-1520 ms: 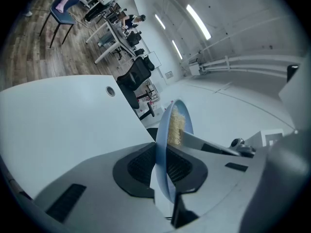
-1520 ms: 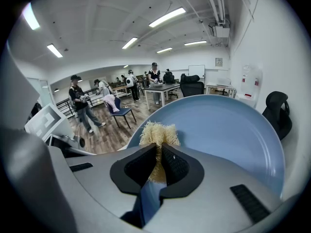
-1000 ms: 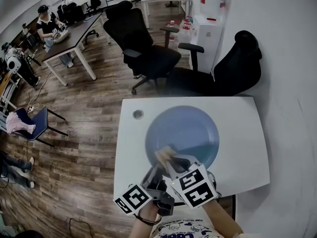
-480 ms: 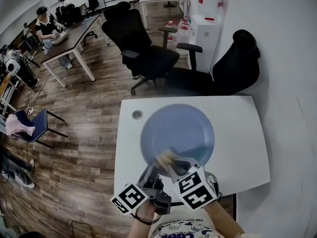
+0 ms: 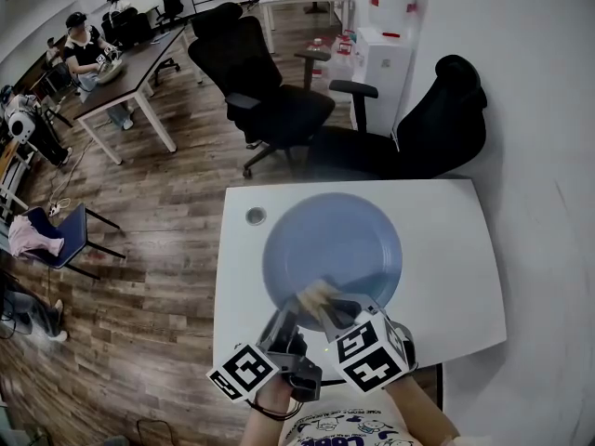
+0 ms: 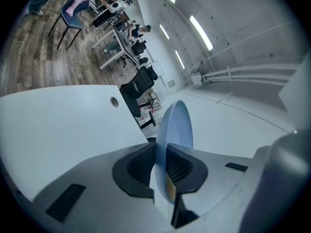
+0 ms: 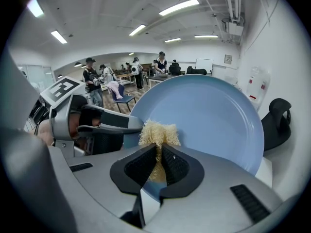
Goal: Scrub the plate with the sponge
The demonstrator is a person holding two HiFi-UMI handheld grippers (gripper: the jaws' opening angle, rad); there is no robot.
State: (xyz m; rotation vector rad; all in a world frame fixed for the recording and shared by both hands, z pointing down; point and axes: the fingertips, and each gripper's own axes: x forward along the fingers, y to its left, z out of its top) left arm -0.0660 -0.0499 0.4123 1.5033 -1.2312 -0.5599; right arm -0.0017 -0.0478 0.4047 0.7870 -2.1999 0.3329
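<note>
Beneath the blue plate [image 5: 333, 244] a white table [image 5: 451, 249] is seen, with a round cable port [image 5: 256, 216] set into it just left of the plate's far rim. Left of the plate, past the table edge, wood-plank floor [image 5: 158, 249] is spread. A blue chair [image 5: 65, 235] draped with pink cloth stands on that floor, and farther back a person [image 5: 85, 49] is seated at a long desk [image 5: 135, 68]. Behind the plate two black office chairs [image 5: 265, 72] are parked, and a white water dispenser [image 5: 386, 59] is placed between them.

The plate's near rim is clamped edge-on between the closed jaws of the left gripper [image 5: 284, 316]. Just right of that grip, a pale yellow fibrous sponge [image 5: 316, 295] is pinched in the closed jaws of the right gripper [image 5: 330, 307] and is laid against the plate's upper face, close to the near rim.

The plate's near edge is covered in the head view by both grippers and their marker cubes. Whether its far rim rests on the table cannot be told. The lower part of the sponge is hidden between the pads.
</note>
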